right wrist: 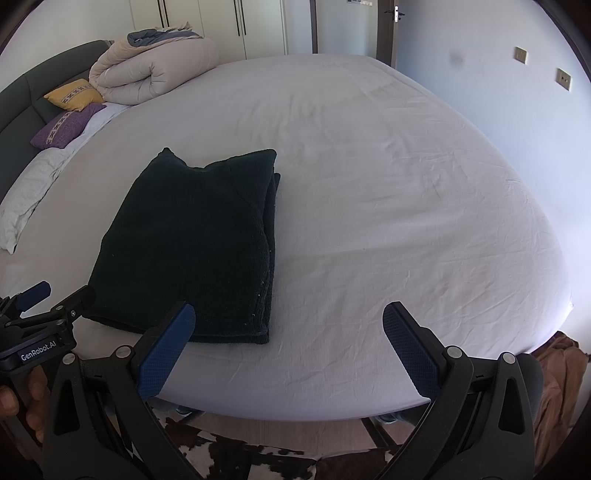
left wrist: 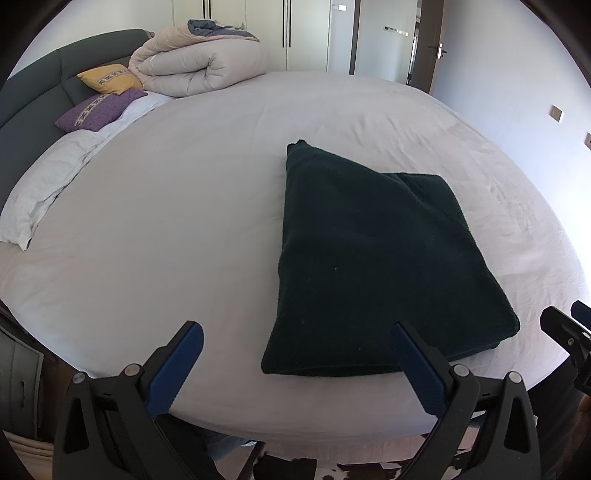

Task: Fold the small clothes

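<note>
- Nearest the cameras, below the bed's near edge, a strip of floor shows a black-and-white cowhide rug (right wrist: 236,458)
- Just above it, the left gripper (left wrist: 295,354) hangs over the near edge of the bed with its blue-padded fingers (left wrist: 177,365) wide apart and nothing between them; its right finger overlaps the near edge of the garment in the left wrist view, though I cannot tell whether it touches
- To its right, the right gripper (right wrist: 288,339) also has its fingers spread apart and empty, over bare sheet just right of the garment
- On the white bed sheet (right wrist: 388,184), close to the near edge, lies the dark green garment (left wrist: 369,258), folded into a thick flat rectangle with stacked layers showing along its right side
- Far left, a white pillow (left wrist: 40,188), a purple cushion (left wrist: 96,110) and a yellow cushion (left wrist: 107,77) sit by the dark headboard (left wrist: 33,99)
- Farthest back, a rolled beige duvet (left wrist: 195,62) rests before the white wardrobe doors (left wrist: 306,33)
</note>
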`<state>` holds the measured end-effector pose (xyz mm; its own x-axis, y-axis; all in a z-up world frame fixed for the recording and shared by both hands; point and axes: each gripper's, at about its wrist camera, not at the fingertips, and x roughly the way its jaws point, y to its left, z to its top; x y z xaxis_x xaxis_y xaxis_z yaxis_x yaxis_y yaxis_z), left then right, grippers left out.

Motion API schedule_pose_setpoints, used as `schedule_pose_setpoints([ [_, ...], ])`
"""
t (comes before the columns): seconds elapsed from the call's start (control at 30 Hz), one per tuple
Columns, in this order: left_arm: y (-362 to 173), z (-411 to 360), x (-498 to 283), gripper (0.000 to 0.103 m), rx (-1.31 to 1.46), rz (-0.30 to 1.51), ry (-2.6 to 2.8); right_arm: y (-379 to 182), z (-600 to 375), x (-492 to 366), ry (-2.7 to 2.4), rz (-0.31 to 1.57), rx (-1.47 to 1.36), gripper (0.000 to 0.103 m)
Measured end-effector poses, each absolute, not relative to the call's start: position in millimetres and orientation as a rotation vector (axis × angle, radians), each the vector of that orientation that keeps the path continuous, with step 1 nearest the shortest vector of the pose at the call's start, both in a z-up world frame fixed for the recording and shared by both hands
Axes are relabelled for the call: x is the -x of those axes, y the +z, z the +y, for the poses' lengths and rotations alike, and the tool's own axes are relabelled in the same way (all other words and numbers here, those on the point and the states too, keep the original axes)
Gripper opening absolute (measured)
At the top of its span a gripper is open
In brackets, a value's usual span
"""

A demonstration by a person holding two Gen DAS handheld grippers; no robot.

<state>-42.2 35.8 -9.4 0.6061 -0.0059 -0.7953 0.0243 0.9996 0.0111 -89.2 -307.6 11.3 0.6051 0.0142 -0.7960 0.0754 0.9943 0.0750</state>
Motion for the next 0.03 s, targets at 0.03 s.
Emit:
schedule_pose_setpoints([
  [0.03, -9.0, 36.5, 41.6, 0.103, -0.023, 0.918, -0.015, 11.3, -307.4, 89.5, -0.036, 0.92, -0.104, 0.103],
])
